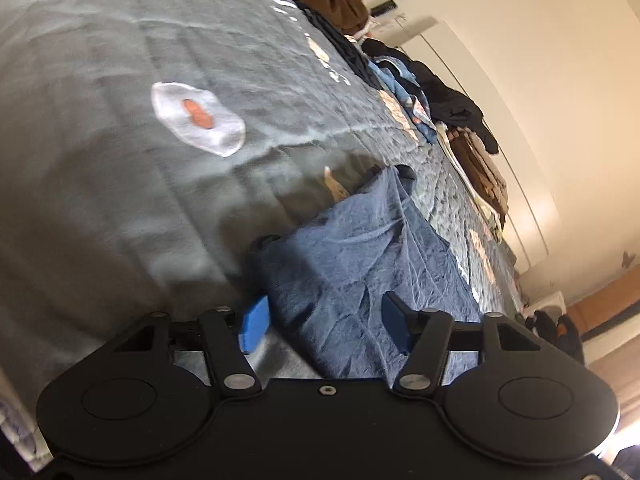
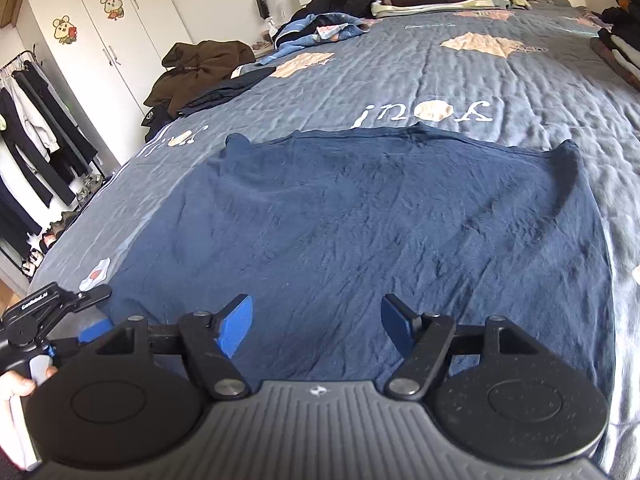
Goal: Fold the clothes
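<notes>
navy T-shirt [image 2: 360, 216] flat on bed [image 2: 460, 76] | left hand-held gripper [image 1: 324, 326], right hand-held gripper [image 2: 316, 326] both agape, empty | risk: one-sided pinch drags shirt, bunches fold

Left claw [image 1: 324, 326]: jaws spread wide, blue pads [image 1: 256, 322] well apart, nothing pinched between them. Its camera view is rolled hard to one side, so the claw is tilted (steeply, horizon nearly vertical). In the right wrist view the left claw [image 2: 94, 326] shows at the lower left edge, low and just beside the right one, one blue pad visible.

Right claw [image 2: 316, 326]: jaws also wide apart, blue pads [image 2: 236, 326] facing each other, empty gap. Held level, pointing forward and slightly down.

A hand [image 2: 18, 390] at the far left edge grips the left claw's handle, fingers wrapped round it; a sleeve edge shows below.
</notes>
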